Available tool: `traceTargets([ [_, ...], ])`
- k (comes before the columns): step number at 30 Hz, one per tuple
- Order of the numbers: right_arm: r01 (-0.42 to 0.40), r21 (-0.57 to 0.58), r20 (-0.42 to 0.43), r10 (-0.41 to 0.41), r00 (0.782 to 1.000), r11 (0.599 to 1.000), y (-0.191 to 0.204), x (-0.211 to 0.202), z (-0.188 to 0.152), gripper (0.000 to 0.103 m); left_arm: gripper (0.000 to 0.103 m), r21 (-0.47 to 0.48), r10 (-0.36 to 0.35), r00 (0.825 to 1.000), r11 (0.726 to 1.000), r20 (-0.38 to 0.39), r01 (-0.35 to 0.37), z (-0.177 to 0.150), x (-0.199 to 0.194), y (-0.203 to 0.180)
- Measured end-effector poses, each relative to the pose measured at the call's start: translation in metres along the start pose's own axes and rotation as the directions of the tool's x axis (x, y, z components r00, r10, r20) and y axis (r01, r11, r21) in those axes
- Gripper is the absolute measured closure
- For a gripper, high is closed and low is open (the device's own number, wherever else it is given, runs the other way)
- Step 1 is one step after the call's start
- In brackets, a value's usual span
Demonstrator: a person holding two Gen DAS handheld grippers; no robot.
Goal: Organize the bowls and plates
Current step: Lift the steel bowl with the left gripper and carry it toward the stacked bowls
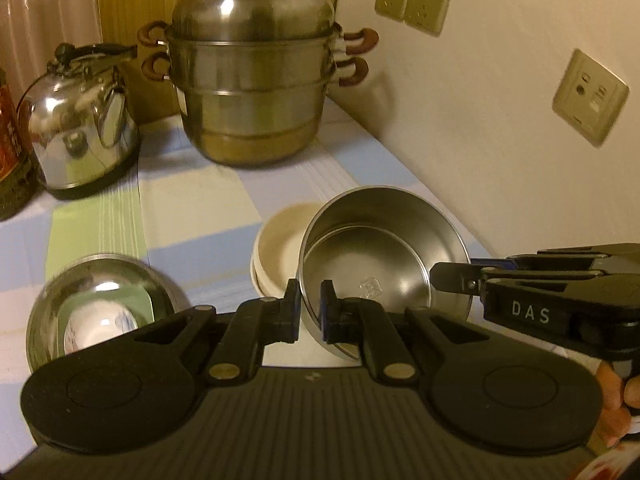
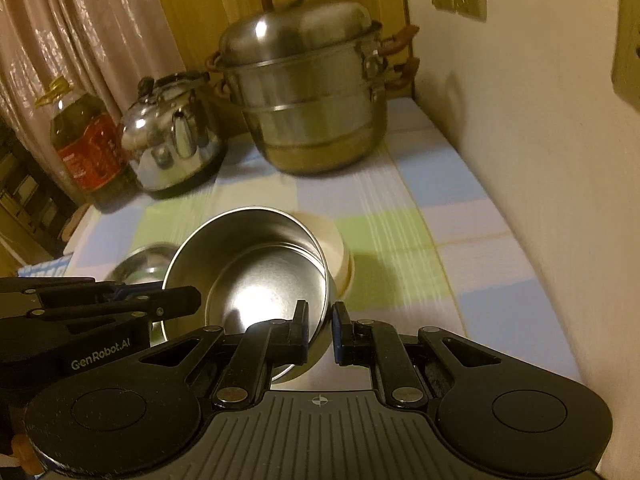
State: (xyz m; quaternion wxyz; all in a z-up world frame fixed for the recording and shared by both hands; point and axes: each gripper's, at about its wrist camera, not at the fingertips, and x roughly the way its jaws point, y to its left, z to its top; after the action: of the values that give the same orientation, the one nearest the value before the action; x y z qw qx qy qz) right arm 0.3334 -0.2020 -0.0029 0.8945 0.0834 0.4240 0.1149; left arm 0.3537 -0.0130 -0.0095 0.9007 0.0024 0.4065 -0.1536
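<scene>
Through the left wrist camera we see our left gripper (image 1: 309,305) clenched on the near rim of a stainless steel bowl (image 1: 360,268), one pad outside the wall and one inside, so the bowl tilts with its mouth facing us. Our right gripper (image 1: 440,276) comes in from the right of ours and reaches the bowl's right rim; a hand (image 1: 618,396) shows behind it. Just beyond the steel bowl, to the left, sit stacked cream bowls (image 1: 276,248) on the checked tablecloth of the table (image 1: 192,208). To the near left of our gripper lies another steel bowl (image 1: 100,304) with a white bowl (image 1: 100,326) inside. Far ahead stand a lidded two-tier steamer pot (image 1: 256,80) and, left of it, a shiny kettle (image 1: 84,128); wall sockets (image 1: 412,2) are on the wall to the right. Through the right wrist camera we see our right gripper (image 2: 320,322) clamped on the steel bowl's (image 2: 256,272) near right rim, wall pinched between the pads. The left gripper (image 2: 192,300) enters from the left and meets the bowl's left rim. The cream bowls (image 2: 340,256) peek out just behind the held bowl, the other steel bowl (image 2: 140,268) lies to its left, and ahead stand the steamer pot (image 2: 312,92), kettle (image 2: 172,140) and an oil bottle (image 2: 84,144).
</scene>
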Motion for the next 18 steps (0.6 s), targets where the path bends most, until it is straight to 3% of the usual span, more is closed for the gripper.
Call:
traceTargets([
  [9, -0.008, 0.019, 0.000, 0.008, 1.000, 1.000, -0.006, 0.025, 0.039, 0.091, 0.095, -0.023, 0.007, 1.000, 1.000, 0.002, -0.007, 0.029, 0.025, 0.014],
  [18, 0.005, 0.018, -0.024, -0.004, 1.000, 1.000, -0.009, 0.052, 0.050, 0.091, 0.095, -0.050, 0.000, 0.999, 0.999, -0.035, -0.002, 0.032, 0.051, 0.025],
])
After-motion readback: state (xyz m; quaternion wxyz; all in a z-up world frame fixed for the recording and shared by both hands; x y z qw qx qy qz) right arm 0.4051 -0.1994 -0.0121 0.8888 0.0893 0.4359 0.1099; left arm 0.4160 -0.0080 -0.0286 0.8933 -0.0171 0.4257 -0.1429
